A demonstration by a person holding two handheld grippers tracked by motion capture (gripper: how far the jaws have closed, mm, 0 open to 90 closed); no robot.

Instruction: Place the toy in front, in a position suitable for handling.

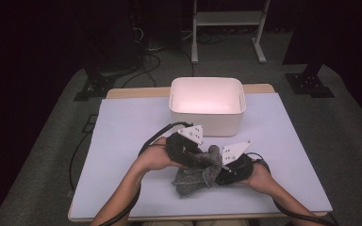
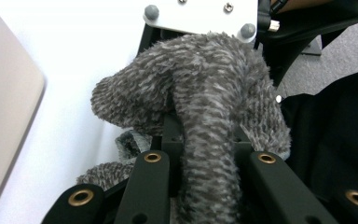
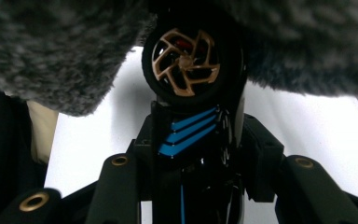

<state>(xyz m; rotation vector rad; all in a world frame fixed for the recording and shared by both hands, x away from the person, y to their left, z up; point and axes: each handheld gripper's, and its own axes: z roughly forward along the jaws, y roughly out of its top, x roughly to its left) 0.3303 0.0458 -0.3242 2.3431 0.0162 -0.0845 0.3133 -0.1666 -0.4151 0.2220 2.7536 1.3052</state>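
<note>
high view: forearms nearest, both grippers meet over the grey fuzzy cloth before the empty white bin. left gripper pinches the cloth. right gripper clamps a black toy car, seemingly half wrapped; binning remains.

This is looking like a lab or a recording studio, not a home; the table is standing alone on grey carpet, and its top is wearing a plain white sheet that is reaching almost to every edge; dark curtains are closing the room behind the far edge; black cables are running loose over the carpet beyond the far left corner; black stand feet are sitting off both far corners, and a white metal frame is standing behind; a person's hands are wearing wired measuring tools with grey marker plates.
</note>
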